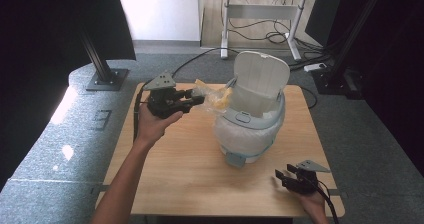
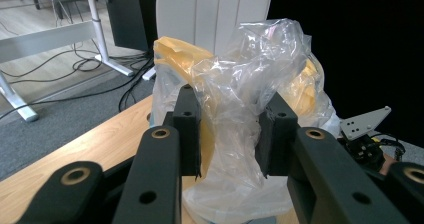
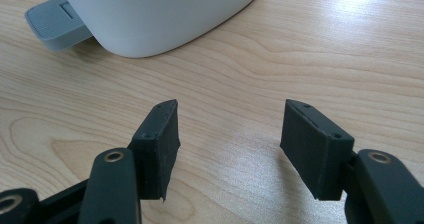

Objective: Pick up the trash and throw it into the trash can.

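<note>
A white pedal bin (image 1: 250, 129) stands mid-table with its lid (image 1: 261, 79) tipped up and open. A clear plastic bag (image 1: 212, 96) with yellow inside lines it and bulges out over the left rim. My left gripper (image 1: 199, 100) is at that rim. In the left gripper view, bunched plastic of the bag (image 2: 235, 84) fills the narrow gap between its jaws, so the left gripper (image 2: 230, 134) is shut on the bag. My right gripper (image 1: 282, 175) rests low near the table's front right corner. It (image 3: 230, 144) stands open and empty, pointing at the bin's base (image 3: 160, 14) and grey pedal (image 3: 55, 24).
The wooden table (image 1: 190, 184) has bare surface in front of and to the left of the bin. Beyond the table are a white desk frame (image 1: 260, 14) with loose cables on the floor, a power strip (image 1: 315, 67) and a black stand base (image 1: 107, 79).
</note>
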`<state>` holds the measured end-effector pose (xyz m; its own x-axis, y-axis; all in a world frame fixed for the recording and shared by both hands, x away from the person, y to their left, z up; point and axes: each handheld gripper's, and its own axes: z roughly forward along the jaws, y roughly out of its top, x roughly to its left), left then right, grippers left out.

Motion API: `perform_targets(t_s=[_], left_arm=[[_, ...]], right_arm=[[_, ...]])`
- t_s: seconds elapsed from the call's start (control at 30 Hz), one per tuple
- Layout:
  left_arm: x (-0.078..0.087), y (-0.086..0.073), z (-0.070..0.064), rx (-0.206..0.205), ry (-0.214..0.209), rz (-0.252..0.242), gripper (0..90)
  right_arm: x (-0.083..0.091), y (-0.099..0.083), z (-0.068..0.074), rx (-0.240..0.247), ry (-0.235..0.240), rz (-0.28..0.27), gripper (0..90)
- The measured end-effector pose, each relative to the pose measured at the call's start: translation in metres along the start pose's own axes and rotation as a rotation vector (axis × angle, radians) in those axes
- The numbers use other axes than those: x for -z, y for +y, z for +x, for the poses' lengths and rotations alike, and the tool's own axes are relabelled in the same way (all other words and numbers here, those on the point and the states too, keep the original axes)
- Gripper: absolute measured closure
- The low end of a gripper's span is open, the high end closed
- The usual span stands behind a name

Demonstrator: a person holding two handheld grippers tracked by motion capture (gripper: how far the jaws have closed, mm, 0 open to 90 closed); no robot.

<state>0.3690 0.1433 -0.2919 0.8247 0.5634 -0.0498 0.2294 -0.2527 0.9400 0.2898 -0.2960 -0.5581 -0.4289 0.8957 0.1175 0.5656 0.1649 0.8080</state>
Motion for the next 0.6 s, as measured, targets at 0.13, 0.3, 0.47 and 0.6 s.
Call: perform_targets(t_s=[0.13, 0.3, 0.47, 0.6], left_arm=[[-0.006, 0.003, -0.002, -0.008, -0.004, 0.007, 66.5], [-0.013, 0.007, -0.003, -0.014, -0.011, 0.011, 66.4], [-0.021, 0.009, -0.003, -0.009, -0.021, 0.011, 66.2], [-0.027, 0.011, -0.002, -0.008, -0.024, 0.017, 66.1]], right_arm=[[0.000, 0.000, 0.000, 0.000, 0.000, 0.001, 39.6], [0.000, 0.000, 0.000, 0.001, 0.001, 0.004, 39.6], [0.000, 0.000, 0.001, 0.001, 0.001, 0.004, 39.6], [0.000, -0.001, 0.001, 0.002, 0.002, 0.006, 39.6]])
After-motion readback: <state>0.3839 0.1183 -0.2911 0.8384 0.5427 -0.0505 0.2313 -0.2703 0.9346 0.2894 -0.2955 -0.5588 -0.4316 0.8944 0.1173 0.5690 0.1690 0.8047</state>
